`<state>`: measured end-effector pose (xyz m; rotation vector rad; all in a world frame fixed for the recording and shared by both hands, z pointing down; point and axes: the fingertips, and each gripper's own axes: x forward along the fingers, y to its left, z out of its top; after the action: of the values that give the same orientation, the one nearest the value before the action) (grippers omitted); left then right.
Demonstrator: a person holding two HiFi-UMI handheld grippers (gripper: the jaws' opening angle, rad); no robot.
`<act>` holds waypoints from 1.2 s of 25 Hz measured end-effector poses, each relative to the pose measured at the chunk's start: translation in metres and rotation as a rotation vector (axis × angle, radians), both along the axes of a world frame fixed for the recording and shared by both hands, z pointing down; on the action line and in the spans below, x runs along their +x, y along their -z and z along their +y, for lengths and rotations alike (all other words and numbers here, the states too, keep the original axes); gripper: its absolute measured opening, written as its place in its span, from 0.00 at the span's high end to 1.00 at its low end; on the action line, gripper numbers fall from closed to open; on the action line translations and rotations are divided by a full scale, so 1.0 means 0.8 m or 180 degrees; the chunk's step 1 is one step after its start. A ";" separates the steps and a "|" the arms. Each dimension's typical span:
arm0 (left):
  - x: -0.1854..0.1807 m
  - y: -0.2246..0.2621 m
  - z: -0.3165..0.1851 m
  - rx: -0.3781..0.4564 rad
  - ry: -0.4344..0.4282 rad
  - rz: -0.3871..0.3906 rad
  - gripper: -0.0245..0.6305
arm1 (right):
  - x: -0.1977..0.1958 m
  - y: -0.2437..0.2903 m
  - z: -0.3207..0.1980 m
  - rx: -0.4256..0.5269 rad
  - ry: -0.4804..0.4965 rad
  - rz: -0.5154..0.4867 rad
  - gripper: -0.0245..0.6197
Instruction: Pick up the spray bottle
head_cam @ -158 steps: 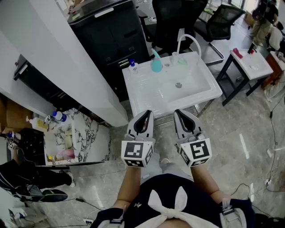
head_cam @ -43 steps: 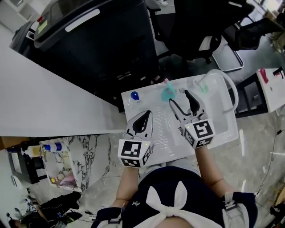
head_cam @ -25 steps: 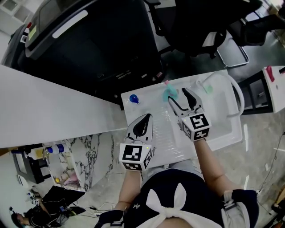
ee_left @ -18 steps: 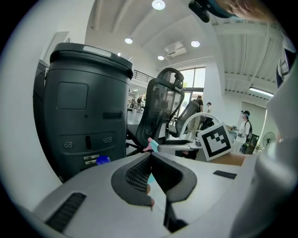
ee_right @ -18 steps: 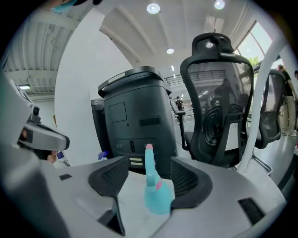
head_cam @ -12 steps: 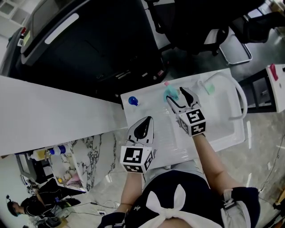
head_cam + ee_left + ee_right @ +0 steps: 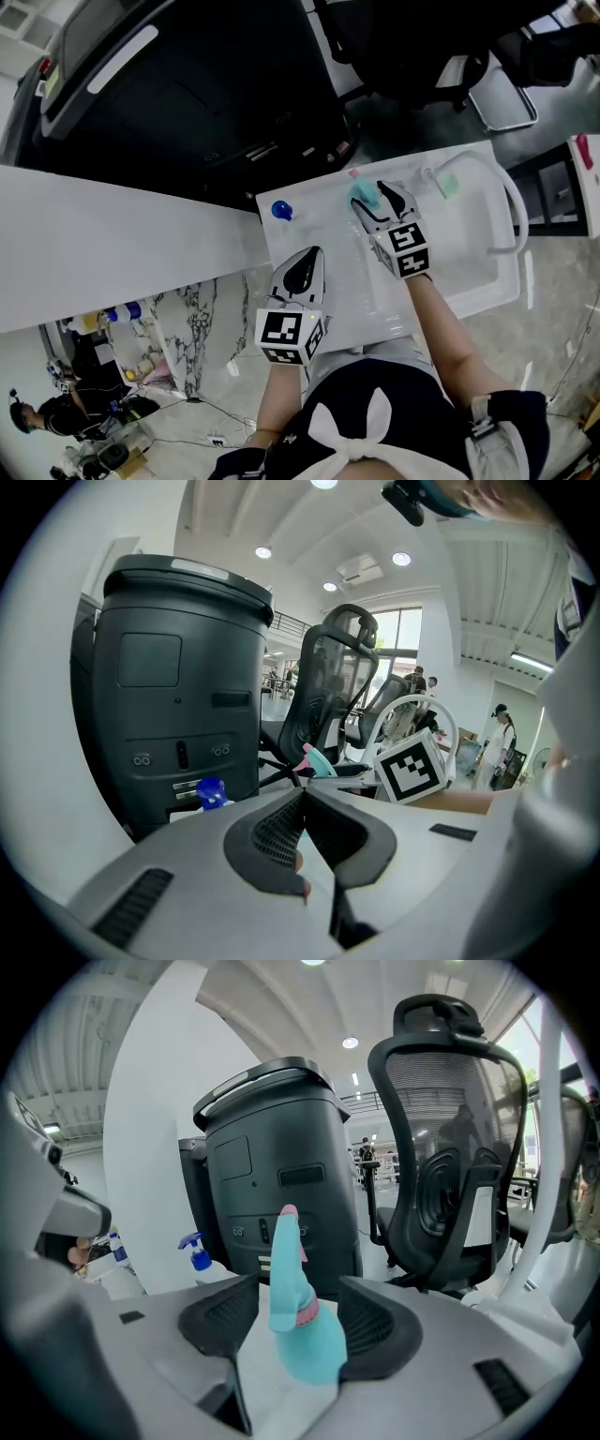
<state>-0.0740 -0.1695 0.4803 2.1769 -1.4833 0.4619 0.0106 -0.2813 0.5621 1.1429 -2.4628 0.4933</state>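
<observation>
The teal spray bottle (image 7: 362, 191) with a pink nozzle stands upright on the back rim of the white sink (image 7: 469, 267). My right gripper (image 7: 379, 200) has reached it and is open. In the right gripper view the spray bottle (image 7: 300, 1335) stands between the two dark pads (image 7: 217, 1321), close against the right one, with a gap on the left. My left gripper (image 7: 300, 270) hangs shut and empty over the sink's front left corner. In the left gripper view its tips (image 7: 302, 795) meet, and the spray bottle (image 7: 317, 759) shows beyond them.
A blue-capped spray bottle (image 7: 281, 210) stands at the sink's back left corner. A curved white faucet (image 7: 502, 202) and a green item (image 7: 447, 185) are at the right. A big black machine (image 7: 187, 94) and an office chair (image 7: 422, 47) stand behind the sink.
My right gripper has moved forward over the sink until its open jaws stand around the teal bottle. The left gripper has stayed low at the front, shut.
</observation>
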 end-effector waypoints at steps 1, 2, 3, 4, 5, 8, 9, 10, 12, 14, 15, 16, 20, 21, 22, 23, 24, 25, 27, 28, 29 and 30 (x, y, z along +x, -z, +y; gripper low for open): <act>-0.001 -0.001 0.000 -0.0007 0.0005 -0.0003 0.92 | -0.001 -0.002 -0.001 -0.0012 0.0001 -0.0001 0.55; -0.001 -0.001 0.001 -0.0014 0.0010 -0.0005 0.92 | -0.001 -0.004 -0.002 -0.0021 -0.0001 -0.0005 0.55; -0.002 -0.002 0.001 -0.0022 0.0013 -0.0007 0.92 | -0.002 -0.006 -0.003 -0.0024 -0.0004 -0.0006 0.55; -0.003 -0.002 0.001 -0.0028 0.0016 -0.0007 0.92 | -0.002 -0.007 -0.004 -0.0025 -0.0004 -0.0003 0.55; -0.003 -0.002 0.002 -0.0034 0.0018 -0.0006 0.92 | -0.003 -0.008 -0.005 -0.0027 -0.0001 0.0000 0.55; -0.002 -0.004 0.002 -0.0044 0.0021 0.0004 0.92 | -0.005 -0.011 -0.005 -0.0050 0.0019 0.0008 0.56; -0.002 -0.004 0.002 -0.0046 0.0019 0.0005 0.92 | -0.005 -0.013 -0.005 -0.0051 0.0024 0.0021 0.57; -0.001 -0.005 0.002 -0.0048 0.0017 0.0006 0.92 | -0.004 -0.015 -0.006 -0.0045 0.0027 0.0040 0.58; -0.001 -0.006 0.003 -0.0053 0.0012 0.0007 0.92 | -0.004 -0.018 -0.007 -0.0039 0.0034 0.0077 0.60; -0.002 -0.007 0.003 -0.0061 0.0015 0.0008 0.92 | -0.005 -0.020 -0.006 -0.0051 0.0040 0.0106 0.62; -0.003 -0.008 0.003 -0.0068 0.0017 0.0007 0.92 | -0.004 -0.022 -0.006 -0.0049 0.0038 0.0126 0.63; -0.003 -0.009 0.003 -0.0075 0.0018 0.0007 0.92 | -0.003 -0.023 -0.007 -0.0043 0.0034 0.0146 0.64; -0.002 -0.012 0.005 -0.0092 0.0015 0.0008 0.92 | -0.004 -0.024 -0.004 -0.0052 0.0034 0.0151 0.66; -0.002 -0.011 0.005 -0.0092 0.0015 0.0008 0.92 | -0.004 -0.024 -0.004 -0.0050 0.0033 0.0154 0.66; -0.003 -0.011 0.005 -0.0092 0.0015 0.0008 0.92 | -0.005 -0.023 -0.004 -0.0047 0.0033 0.0161 0.66; -0.003 -0.011 0.005 -0.0092 0.0016 0.0009 0.92 | -0.005 -0.023 -0.004 -0.0044 0.0035 0.0168 0.66; -0.004 -0.011 0.005 -0.0092 0.0018 0.0008 0.92 | -0.005 -0.023 -0.004 -0.0042 0.0040 0.0176 0.67; -0.004 -0.011 0.005 -0.0091 0.0019 0.0005 0.92 | -0.005 -0.024 -0.004 -0.0038 0.0047 0.0183 0.67; -0.004 -0.012 0.005 -0.0090 0.0022 -0.0001 0.92 | -0.005 -0.024 -0.004 -0.0027 0.0068 0.0203 0.67; -0.005 -0.012 0.004 -0.0090 0.0024 -0.0003 0.92 | -0.005 -0.025 -0.004 -0.0019 0.0081 0.0217 0.67; -0.005 -0.012 0.005 -0.0091 0.0026 -0.0002 0.92 | -0.005 -0.024 -0.004 -0.0010 0.0093 0.0232 0.68; -0.005 -0.012 0.005 -0.0090 0.0026 -0.0001 0.92 | -0.006 -0.024 -0.004 -0.0004 0.0104 0.0244 0.68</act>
<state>-0.0780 -0.1658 0.4896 2.1482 -1.4763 0.4776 0.0061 -0.2844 0.5812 1.0986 -2.4110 0.4333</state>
